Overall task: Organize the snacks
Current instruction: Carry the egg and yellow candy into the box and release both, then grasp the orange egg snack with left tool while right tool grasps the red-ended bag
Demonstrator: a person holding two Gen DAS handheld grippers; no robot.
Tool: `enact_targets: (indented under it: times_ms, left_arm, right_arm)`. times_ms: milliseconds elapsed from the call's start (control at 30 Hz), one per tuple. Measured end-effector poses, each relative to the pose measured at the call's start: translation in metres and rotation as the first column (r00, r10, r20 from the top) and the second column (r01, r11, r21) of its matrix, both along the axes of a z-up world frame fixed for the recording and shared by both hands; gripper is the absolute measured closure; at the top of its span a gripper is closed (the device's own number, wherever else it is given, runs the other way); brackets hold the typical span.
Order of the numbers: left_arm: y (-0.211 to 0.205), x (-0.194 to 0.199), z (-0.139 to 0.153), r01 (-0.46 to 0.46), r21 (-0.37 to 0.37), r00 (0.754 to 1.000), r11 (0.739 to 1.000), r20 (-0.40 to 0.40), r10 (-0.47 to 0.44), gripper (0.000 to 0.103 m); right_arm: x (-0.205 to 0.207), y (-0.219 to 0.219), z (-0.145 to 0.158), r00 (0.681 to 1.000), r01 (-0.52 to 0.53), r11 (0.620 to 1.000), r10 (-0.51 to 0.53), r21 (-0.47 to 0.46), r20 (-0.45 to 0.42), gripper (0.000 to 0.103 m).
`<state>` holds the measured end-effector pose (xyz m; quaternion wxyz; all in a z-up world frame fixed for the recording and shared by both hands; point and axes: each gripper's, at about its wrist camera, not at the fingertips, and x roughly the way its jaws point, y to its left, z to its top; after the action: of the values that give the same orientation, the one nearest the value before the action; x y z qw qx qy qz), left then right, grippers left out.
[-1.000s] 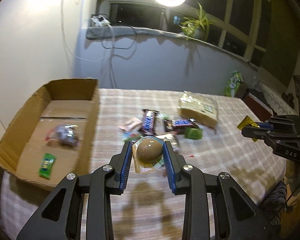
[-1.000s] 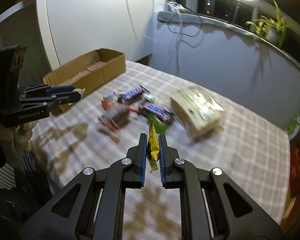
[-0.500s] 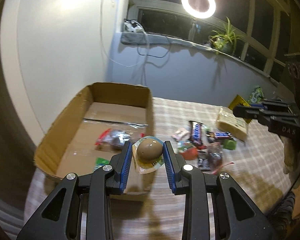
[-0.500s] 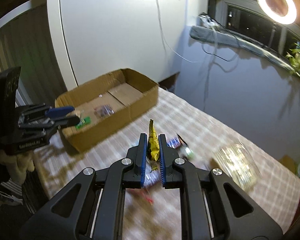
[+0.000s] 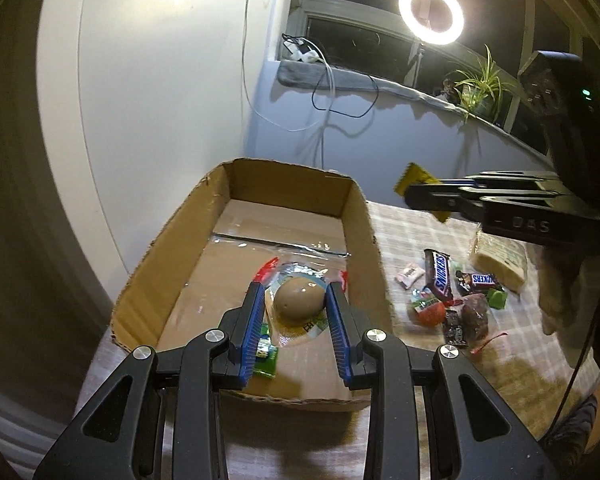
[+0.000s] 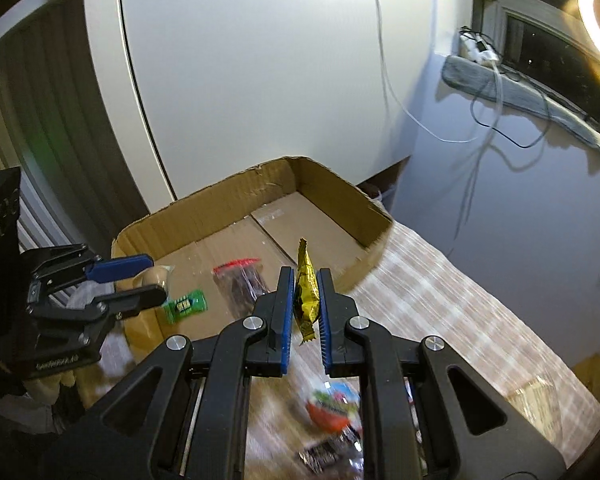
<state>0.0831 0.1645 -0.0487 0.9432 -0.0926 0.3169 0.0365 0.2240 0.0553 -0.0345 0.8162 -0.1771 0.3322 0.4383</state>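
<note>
While hovering over the near end of the cardboard box (image 5: pixel 364 232), which is sitting at the table's left edge, the left gripper (image 5: pixel 296 312) is clamping a packaged brown egg (image 5: pixel 300 298) between its blue pads, apparently holding it above the box floor so that it can be let go inside. Below it a green candy packet (image 6: pixel 186 305) and a clear bag with a red seal (image 6: pixel 242 280) are already lying on the box floor, so the egg is probably needing a bare patch beside them; the box's near wall is standing just under the gripper and could be catching the wrapper if it drops low. To the right, the right gripper (image 6: pixel 305 304) is pinching a gold foil packet (image 6: pixel 306 288) upright by its middle, hanging over the box's right wall, seemingly waiting its turn to drop it in. Further right, on the checked tablecloth (image 5: pixel 404 224), snacks not yet sorted are lying in a loose cluster: two Snickers bars (image 5: pixel 440 276), a small pink sweet (image 5: pixel 409 274), a red-and-white chocolate egg (image 5: pixel 430 310), a dark bagged snack (image 5: pixel 474 316) and a pale block of crackers (image 5: pixel 500 260) nearer the table's far right edge.
</note>
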Motion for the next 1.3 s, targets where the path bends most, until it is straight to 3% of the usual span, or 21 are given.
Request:
enact_targets:
  times_ms: [533,567,667,700,1033,1300]
  left_arm:
    - [0.010,0.001,-0.005,-0.008,-0.022,1.000,1.000,-0.005,0.008,0.068]
    - [0.009,0.002,-0.005,-0.006,-0.021,1.000,1.000,-0.006,0.006,0.065]
    - [0.008,0.002,-0.003,-0.007,-0.018,1.000,1.000,0.004,0.007,0.040]
    - [0.007,0.001,-0.002,-0.005,-0.019,1.000,1.000,0.010,0.005,0.040]
    - [-0.001,-0.002,0.004,-0.010,-0.017,1.000,1.000,0.021,0.010,0.040]
    - [-0.021,-0.009,0.010,0.019,-0.017,0.999,1.000,0.029,-0.018,0.040]
  right_arm:
    - [0.009,0.045,-0.016,0.998,-0.051,0.998,0.050,-0.034,-0.029,0.091]
    - [0.008,0.045,-0.016,0.998,-0.051,0.998,0.050,-0.035,-0.030,0.082]
    - [0.006,0.043,-0.014,1.000,-0.031,0.999,0.031,-0.030,0.000,0.032]
    - [0.005,0.040,-0.011,1.000,-0.026,1.000,0.026,-0.017,0.012,0.026]
    - [-0.002,0.016,0.005,1.000,-0.001,1.000,0.001,0.007,0.021,0.021]
    - [-0.006,-0.038,0.022,0.998,0.068,0.997,-0.069,0.034,0.014,0.021]
